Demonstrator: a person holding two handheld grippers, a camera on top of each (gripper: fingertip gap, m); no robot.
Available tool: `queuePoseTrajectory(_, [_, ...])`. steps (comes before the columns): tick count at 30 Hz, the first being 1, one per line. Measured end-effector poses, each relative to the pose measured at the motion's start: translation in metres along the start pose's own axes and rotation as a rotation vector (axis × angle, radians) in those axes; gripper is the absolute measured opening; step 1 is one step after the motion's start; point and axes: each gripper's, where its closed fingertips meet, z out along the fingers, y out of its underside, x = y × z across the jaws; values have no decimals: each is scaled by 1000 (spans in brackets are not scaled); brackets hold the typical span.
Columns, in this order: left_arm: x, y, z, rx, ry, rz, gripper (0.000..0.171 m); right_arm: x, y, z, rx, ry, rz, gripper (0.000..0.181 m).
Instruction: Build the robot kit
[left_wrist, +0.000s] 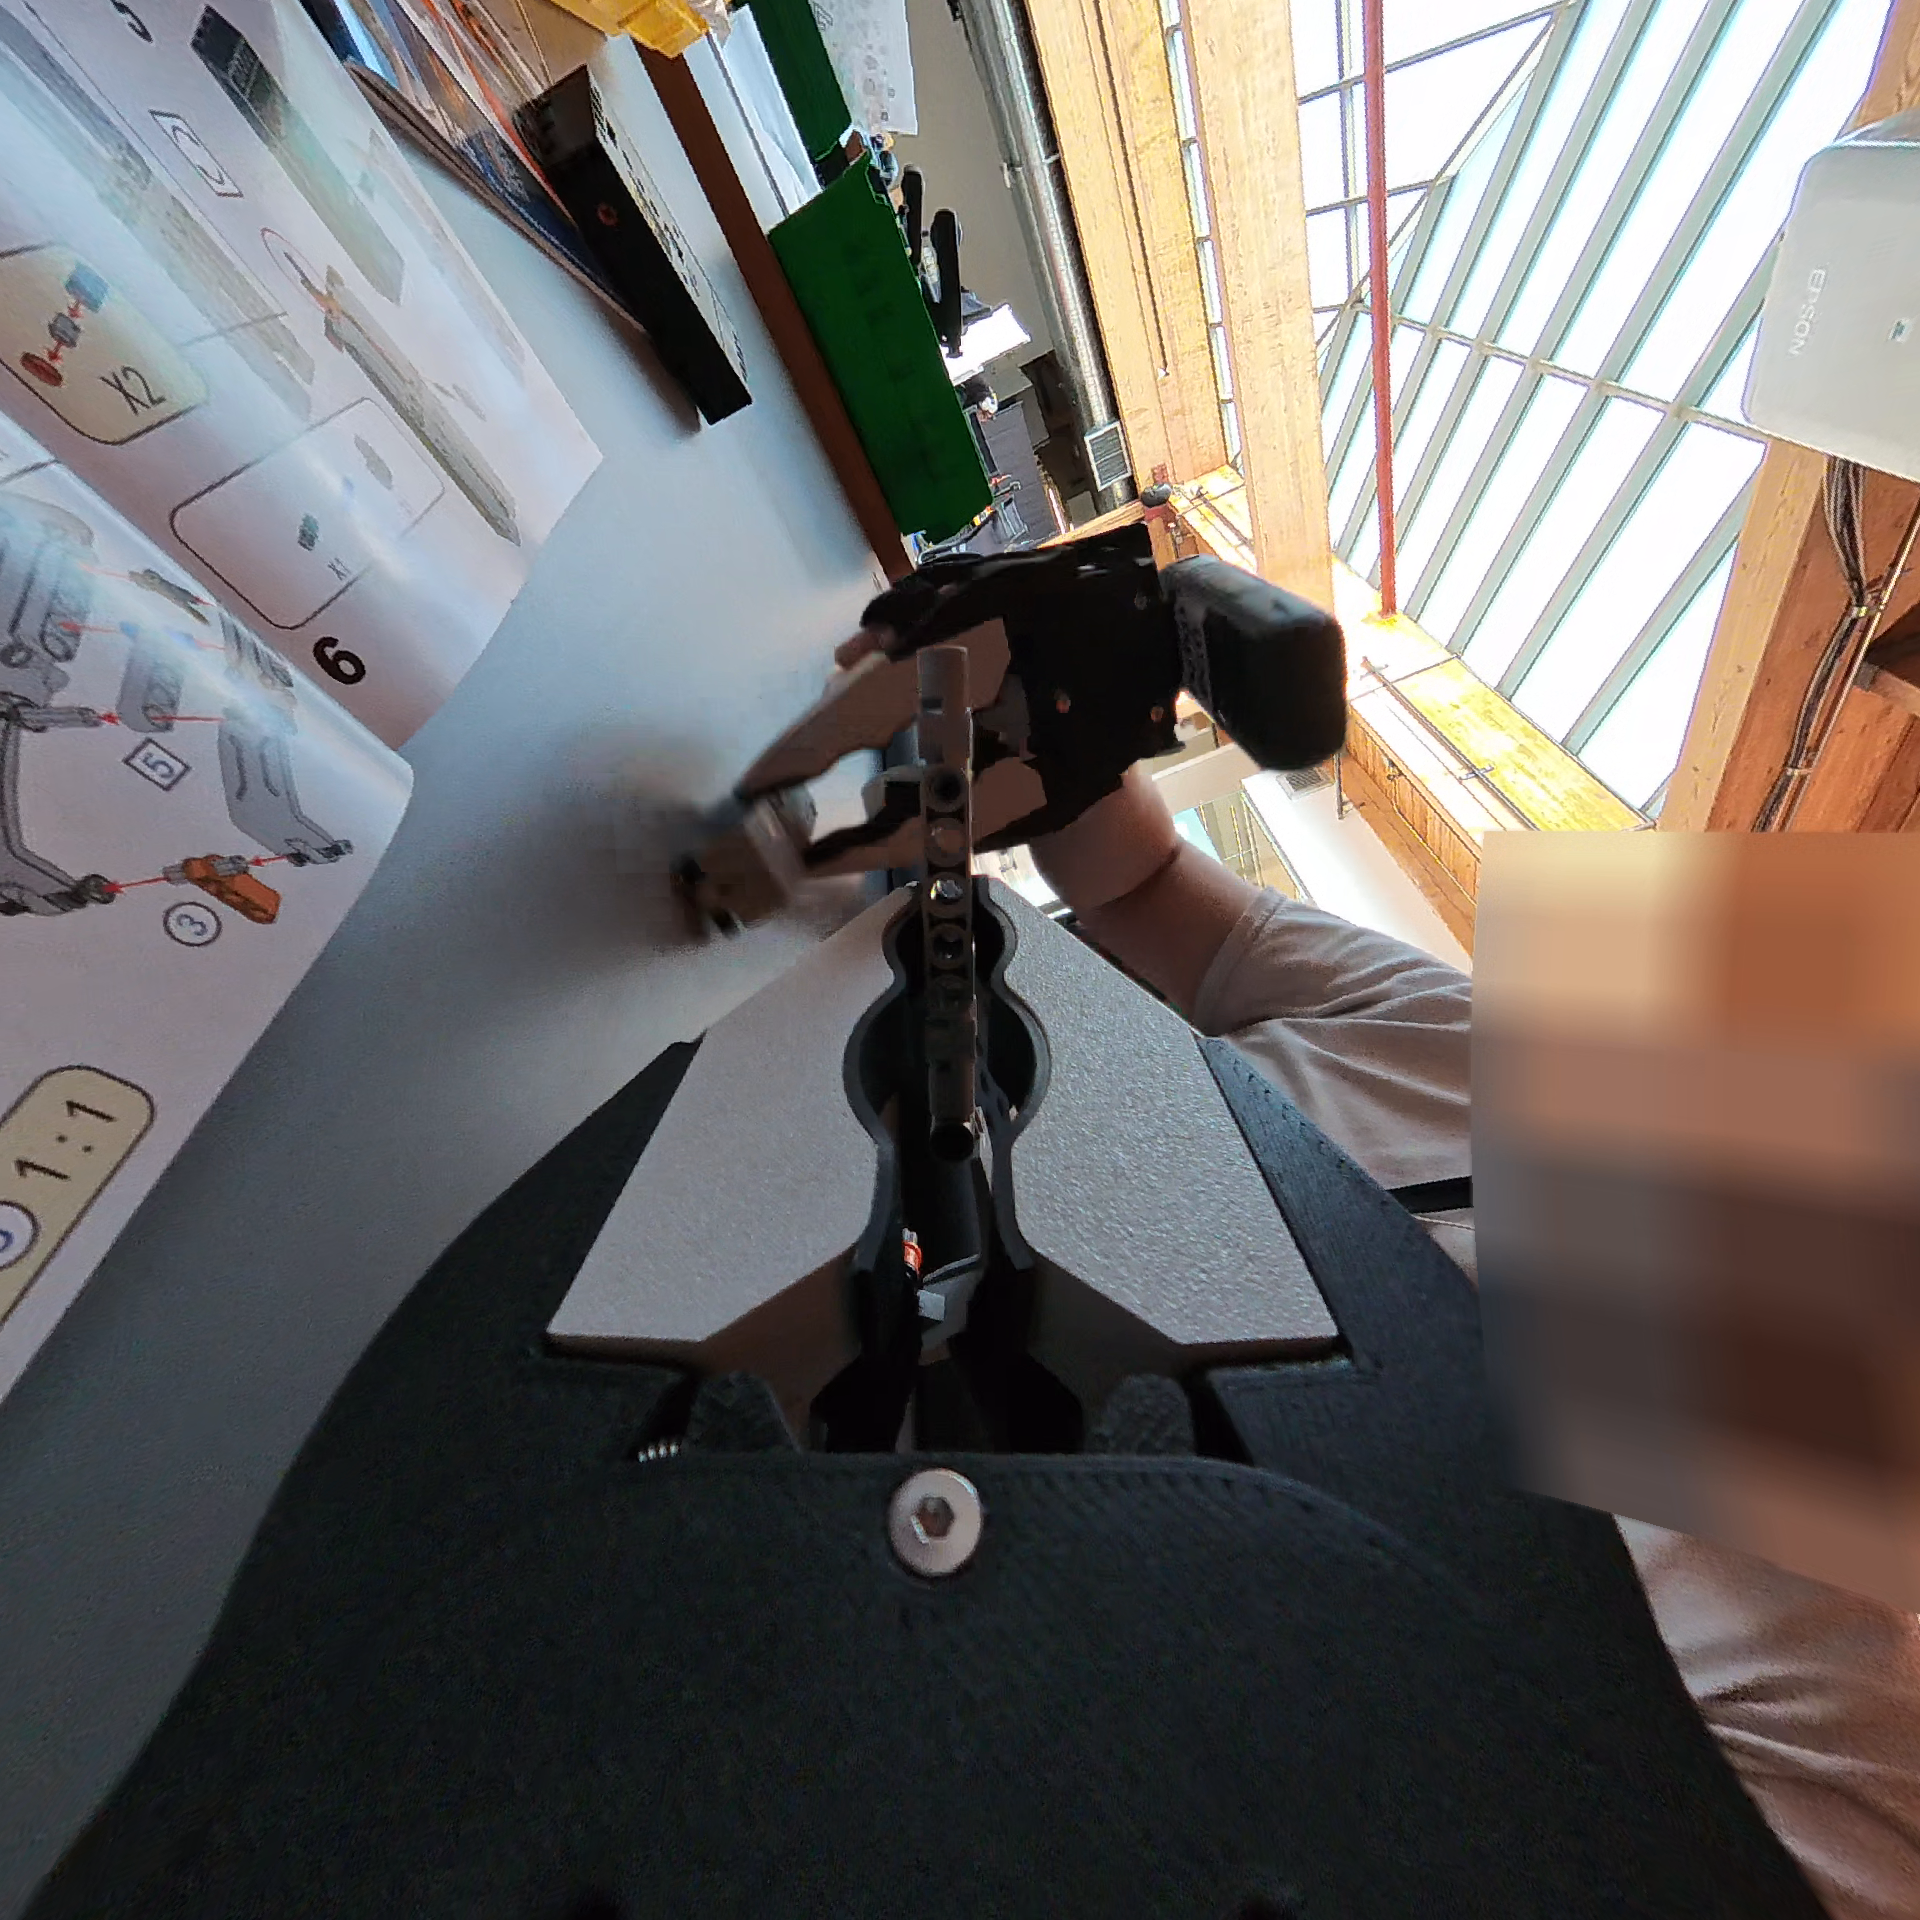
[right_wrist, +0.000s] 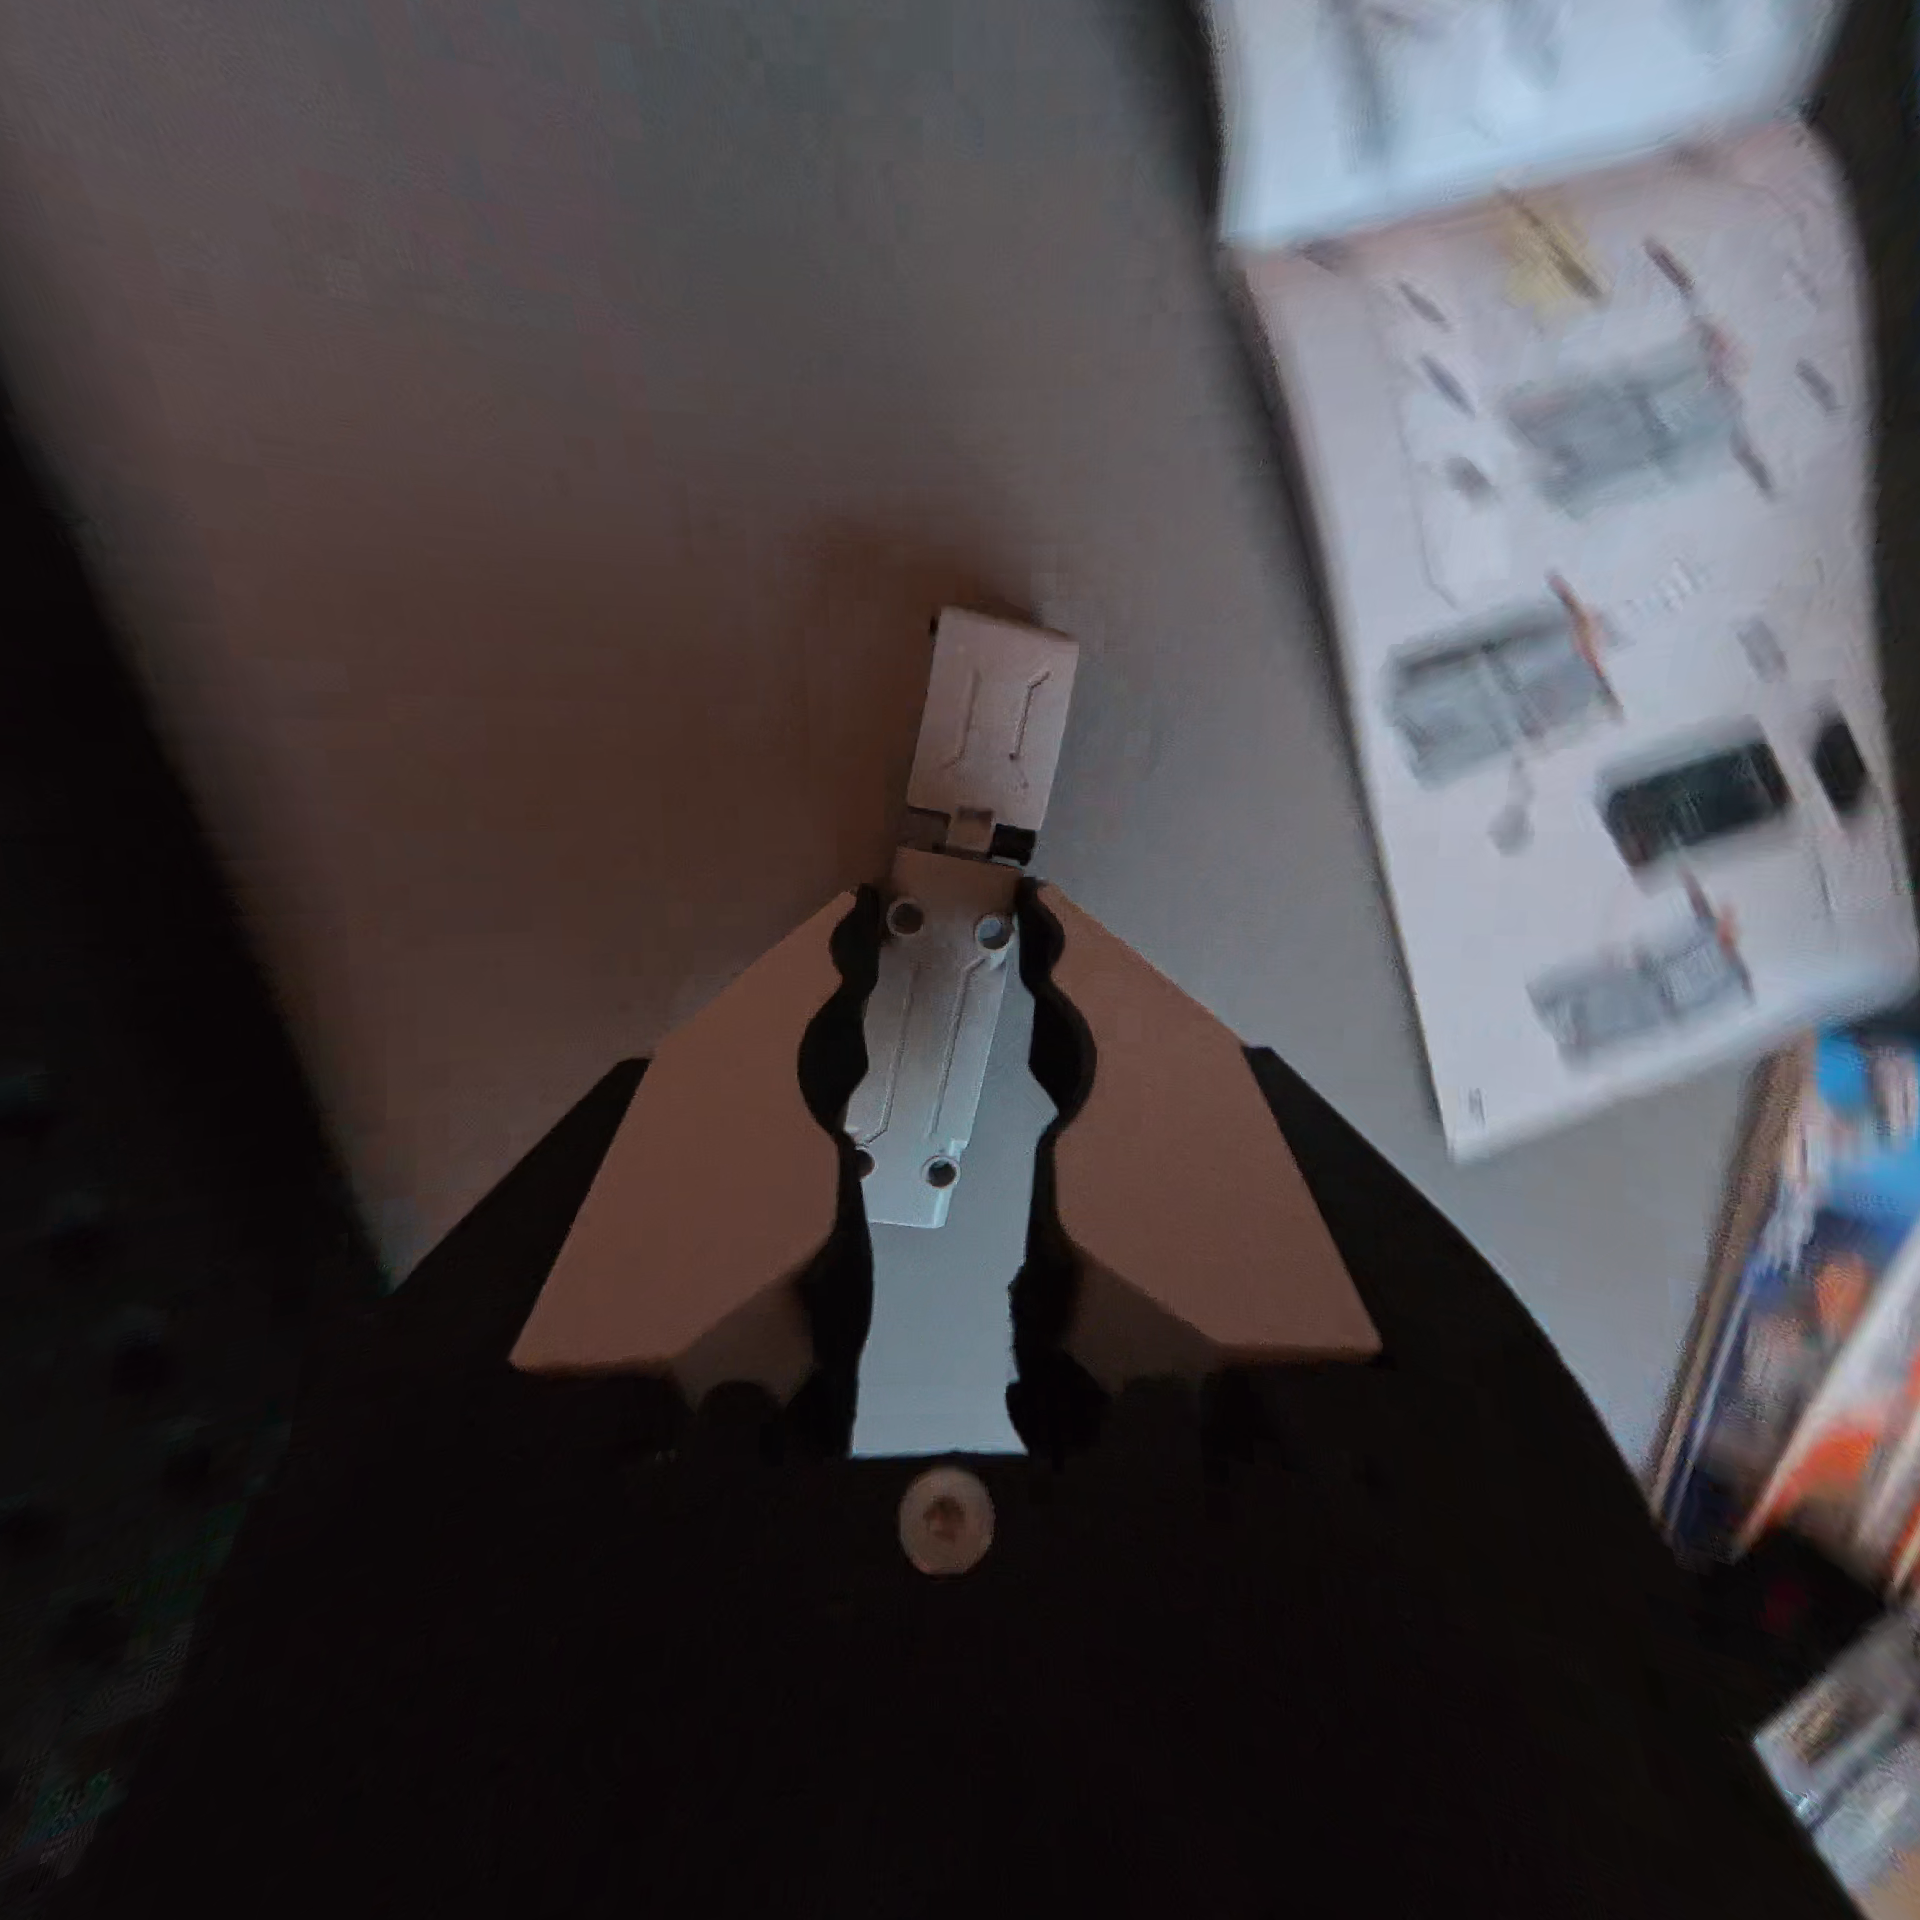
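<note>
Left tool is closed on a thin grey holed beam, which we see running lengthwise between its fingers and poking past the tips. Our right tool is clamped around a hinged white panel piece, whose far half juts beyond the tips above the grey surface. Instruction sheets lie on that surface to the right.

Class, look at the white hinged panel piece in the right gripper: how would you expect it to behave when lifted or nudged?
The white hinged panel piece looks like thin moulded plastic, so probably light and stiff within each plate. The joint between its two plates suggests the free outer plate may swing or fold when nudged. The right gripper pinches only its edges, so it could perhaps twist or slip.
</note>
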Motion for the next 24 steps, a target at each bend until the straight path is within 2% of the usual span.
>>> queuePoseTrajectory(2, [0,0,0,0,-2,1,5,-28,-2,-2,35,-164,-423,25])
queuePoseTrajectory(4, [-2,0,0,0,-1,-5,5,-21,-8,-2,96,-66,-783,25])
queuePoseTrajectory(5, [-3,1,0,0,1,-9,5,-11,-10,0,79,0,-888,26])
queuePoseTrajectory(8, [-6,1,0,-2,-3,-20,5,9,-14,-1,12,74,-920,35])
queuePoseTrajectory(10, [-7,1,0,-1,-4,-23,5,19,-23,-10,65,144,-871,48])
queuePoseTrajectory(12, [-6,0,-1,5,-4,-20,5,31,-27,-24,129,219,-669,47])
queuePoseTrajectory(14, [-5,-2,-2,16,-4,-15,4,27,-20,-34,195,187,-229,40])
queuePoseTrajectory(15, [-5,-3,-2,20,-5,-15,4,18,-16,-36,244,121,57,38])
queuePoseTrajectory(17, [-5,-4,-4,29,-5,-14,5,-25,-24,-44,430,-221,544,38])
queuePoseTrajectory(18, [-6,-6,-4,35,-5,-15,5,-34,-31,-50,534,-366,763,38])
queuePoseTrajectory(19, [-7,-6,-4,40,-4,-19,5,-35,-40,-56,642,-480,920,36])
queuePoseTrajectory(22, [-14,-8,-5,53,-3,-37,5,-18,-50,-66,872,-583,1302,30])
queuePoseTrajectory(24, [-16,-10,-6,65,-7,-30,5,-13,-49,-62,932,-566,1447,25])
